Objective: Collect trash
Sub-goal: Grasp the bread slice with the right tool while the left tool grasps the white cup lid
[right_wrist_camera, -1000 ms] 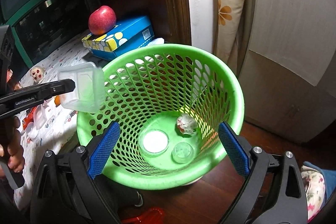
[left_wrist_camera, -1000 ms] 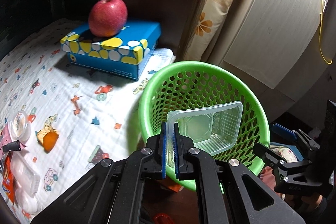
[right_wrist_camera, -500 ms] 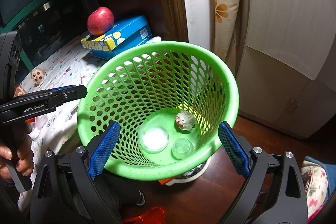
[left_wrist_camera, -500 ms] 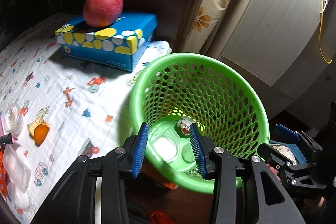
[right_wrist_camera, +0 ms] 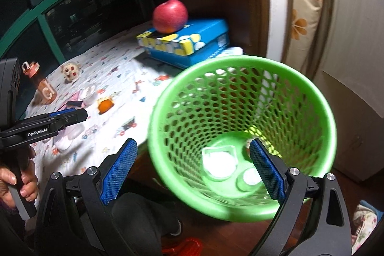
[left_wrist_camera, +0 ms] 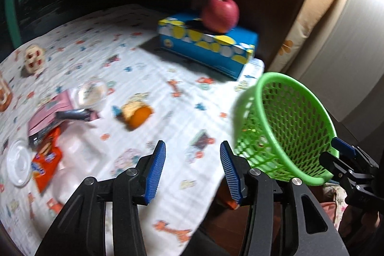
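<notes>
A green mesh basket (right_wrist_camera: 242, 68) stands beside the table; it also shows in the left wrist view (left_wrist_camera: 309, 97). Inside lie a clear plastic tray (right_wrist_camera: 219, 163), a small cup (right_wrist_camera: 249, 178) and a crumpled wad, partly hidden. My left gripper (left_wrist_camera: 193, 169) is open and empty over the table's patterned cloth (left_wrist_camera: 148, 78). Trash lies on the cloth: an orange peel piece (left_wrist_camera: 136, 113), a clear cup (left_wrist_camera: 92, 92), a pink packet (left_wrist_camera: 51, 113), an orange wrapper (left_wrist_camera: 45, 157), clear lids (left_wrist_camera: 18, 164). My right gripper (right_wrist_camera: 192, 169) is open, its fingers astride the basket's near side.
A red apple (left_wrist_camera: 220, 13) sits on a blue tissue box (left_wrist_camera: 208, 49) at the back. A small skull-like toy (left_wrist_camera: 34, 59) and an orange bottle (right_wrist_camera: 42, 84) stand at the far left. A cabinet (right_wrist_camera: 355, 40) and a floral cushion (right_wrist_camera: 302, 11) stand behind the basket.
My left gripper opened and dropped the clear tray into the basket, then swung left over the table. The right gripper stayed open by the basket.
</notes>
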A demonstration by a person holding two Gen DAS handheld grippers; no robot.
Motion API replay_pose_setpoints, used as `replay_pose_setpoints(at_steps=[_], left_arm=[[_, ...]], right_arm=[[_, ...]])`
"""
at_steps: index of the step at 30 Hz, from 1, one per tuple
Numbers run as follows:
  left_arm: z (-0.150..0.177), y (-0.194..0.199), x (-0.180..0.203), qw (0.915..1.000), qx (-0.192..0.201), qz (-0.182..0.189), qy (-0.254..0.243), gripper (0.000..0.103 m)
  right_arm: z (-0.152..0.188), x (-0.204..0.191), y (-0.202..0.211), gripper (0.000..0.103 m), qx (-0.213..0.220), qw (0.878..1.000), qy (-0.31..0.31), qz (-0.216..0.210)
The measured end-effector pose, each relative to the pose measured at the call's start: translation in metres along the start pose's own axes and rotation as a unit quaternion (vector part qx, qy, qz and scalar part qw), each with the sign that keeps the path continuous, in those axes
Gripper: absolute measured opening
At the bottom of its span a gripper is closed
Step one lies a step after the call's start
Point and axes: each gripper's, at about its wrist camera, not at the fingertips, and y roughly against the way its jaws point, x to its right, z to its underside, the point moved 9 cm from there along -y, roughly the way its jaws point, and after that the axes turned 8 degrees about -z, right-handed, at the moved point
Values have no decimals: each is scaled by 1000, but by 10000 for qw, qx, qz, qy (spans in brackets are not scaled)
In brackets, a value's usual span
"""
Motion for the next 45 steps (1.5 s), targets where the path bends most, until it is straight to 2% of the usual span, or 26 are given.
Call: replay_pose_setpoints(at_steps=[6, 11, 17, 24, 32, 39, 43, 45], left_arm=[[13, 10, -68, 9982, 30, -394, 459, 46], [24, 17, -125, 9934, 22, -753, 868, 46], [40, 24, -195, 9837, 1, -1183, 1355, 46], [55, 26, -257, 9718, -95, -1560, 1766, 46], [70, 12, -298, 9633, -305, -1736, 2024, 46], [75, -1, -320, 9602, -417, -1780, 2114, 46], [75, -10, -327, 9605, -491, -1722, 2129, 46], [74, -15, -328, 9613, -519, -1719, 2091, 46]], right_arm=[[-4, -45, -21, 94, -149, 9989, 344, -289], [-3, -79, -38, 94, -288, 9965, 583, -518], [-4, -119, -55, 94, -411, 9924, 866, -770], [-2, -165, -83, 94, -597, 9858, 1141, -1078], [-4, -198, -128, 93, -795, 9801, 1387, -1175], [-17, -188, -176, 83, -989, 9822, 1285, -951], [-24, -185, -201, 81, -1084, 9823, 1295, -809], [-26, -185, -212, 75, -1136, 9819, 1300, -776]])
